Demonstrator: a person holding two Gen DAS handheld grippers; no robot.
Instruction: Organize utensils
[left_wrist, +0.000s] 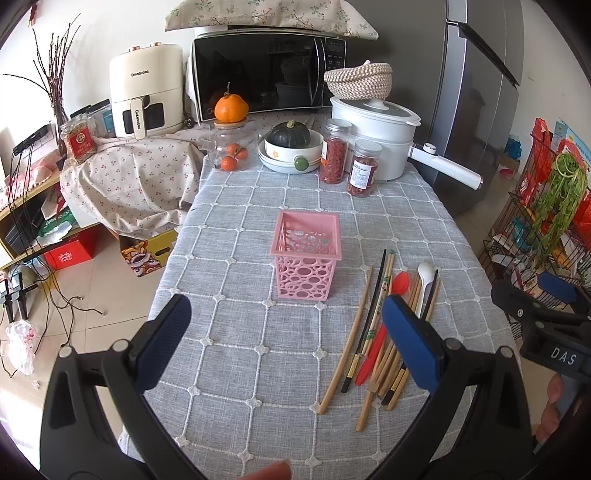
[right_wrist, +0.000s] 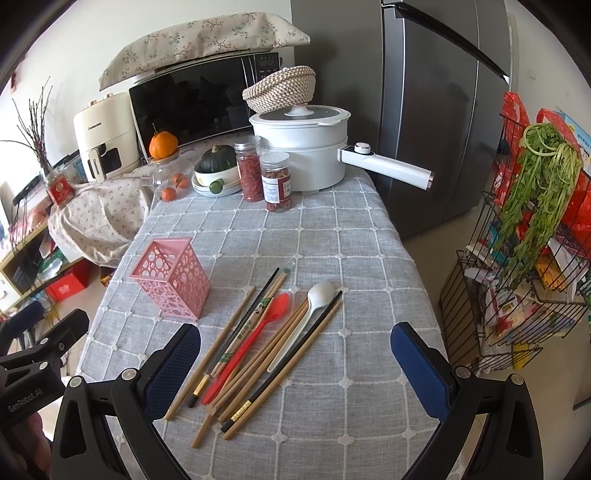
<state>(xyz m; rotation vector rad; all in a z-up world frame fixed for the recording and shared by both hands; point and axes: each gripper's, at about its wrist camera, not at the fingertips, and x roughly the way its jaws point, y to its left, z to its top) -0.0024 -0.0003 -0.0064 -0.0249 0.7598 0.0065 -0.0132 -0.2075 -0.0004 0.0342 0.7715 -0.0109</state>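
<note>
A pink perforated holder (left_wrist: 306, 254) stands upright and empty on the grey checked tablecloth (left_wrist: 229, 354); it also shows in the right wrist view (right_wrist: 171, 278). To its right lie several wooden chopsticks (right_wrist: 280, 373), a red spoon (right_wrist: 255, 338) and a white spoon (right_wrist: 308, 319) in a loose pile, also seen in the left wrist view as chopsticks (left_wrist: 345, 341), red spoon (left_wrist: 376, 343) and white spoon (left_wrist: 424, 278). My left gripper (left_wrist: 286, 345) is open and empty, near the holder's front. My right gripper (right_wrist: 295, 363) is open and empty, above the pile's near end.
At the table's back stand two spice jars (right_wrist: 275, 181), a white pot with a long handle (right_wrist: 306, 155), a bowl with a green squash (left_wrist: 290, 146), oranges and a microwave (left_wrist: 266, 74). A fridge (right_wrist: 436, 110) and a wire rack (right_wrist: 524, 258) stand to the right.
</note>
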